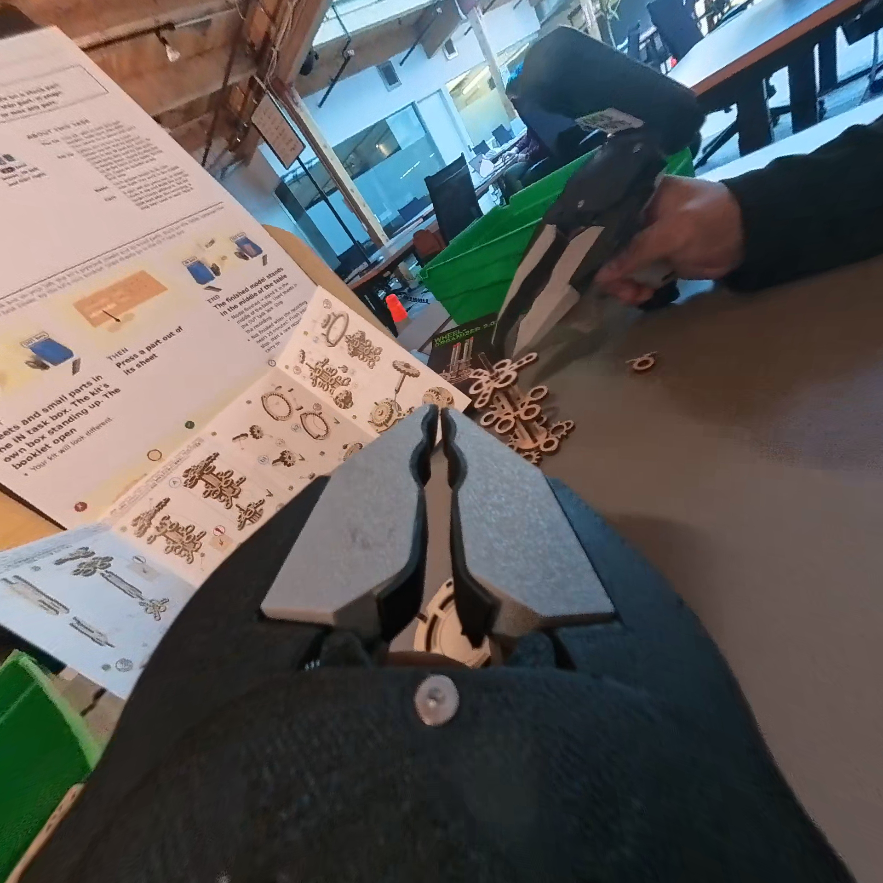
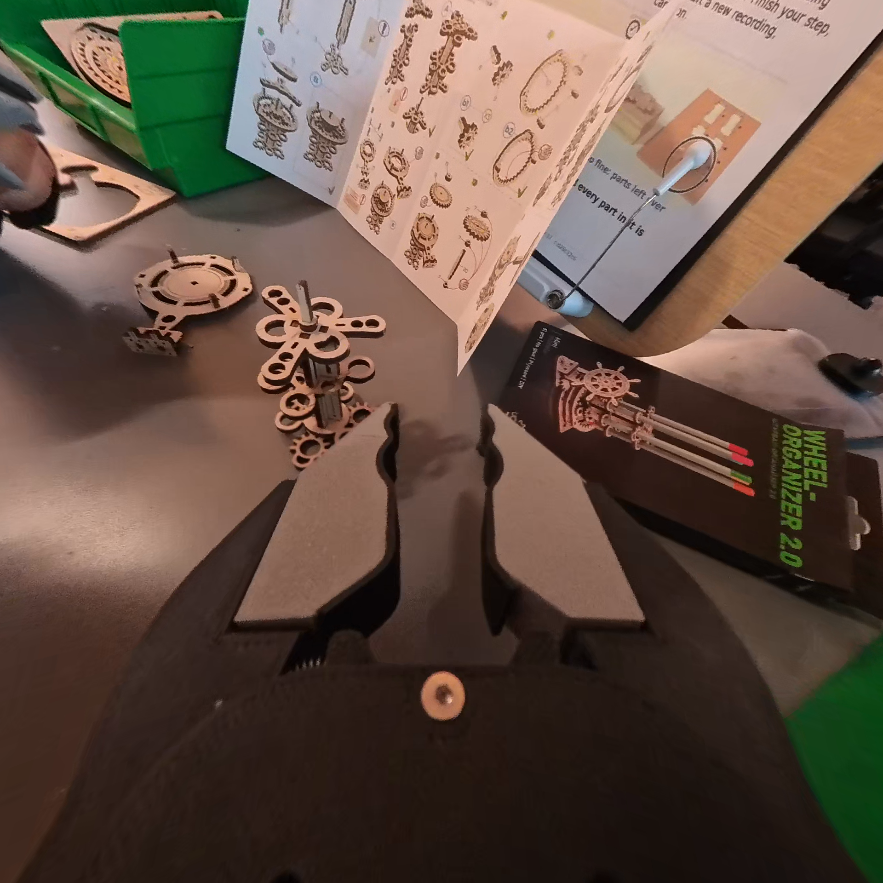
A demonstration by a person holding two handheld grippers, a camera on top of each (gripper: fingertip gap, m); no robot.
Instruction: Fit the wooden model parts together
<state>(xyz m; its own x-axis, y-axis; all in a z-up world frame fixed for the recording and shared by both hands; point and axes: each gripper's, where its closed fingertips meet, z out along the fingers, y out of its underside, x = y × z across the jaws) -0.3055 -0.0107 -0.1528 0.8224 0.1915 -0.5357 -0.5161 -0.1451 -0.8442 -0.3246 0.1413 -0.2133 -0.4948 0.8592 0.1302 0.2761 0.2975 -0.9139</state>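
A wooden sub-assembly (image 2: pixel 315 363) of stacked flower-shaped ring plates on a shaft stands on the dark table; it also shows in the left wrist view (image 1: pixel 516 411). A round wooden base plate (image 2: pixel 191 286) with a tab lies to its left, and shows under my left fingers (image 1: pixel 432 630). My right gripper (image 2: pixel 439 420) is open and empty, its left fingertip just beside the sub-assembly; from the left wrist view (image 1: pixel 506 344) it points down at the table. My left gripper (image 1: pixel 439 415) is shut with nothing seen between its tips, held above the base plate.
A folded instruction booklet (image 2: pixel 430 143) stands against a printed board (image 1: pixel 95 239). The black kit box (image 2: pixel 693 454) lies at the right. A punched wooden sheet (image 2: pixel 105 196) lies by a green bin (image 2: pixel 181 110). A small loose wooden part (image 1: pixel 642 363) lies apart.
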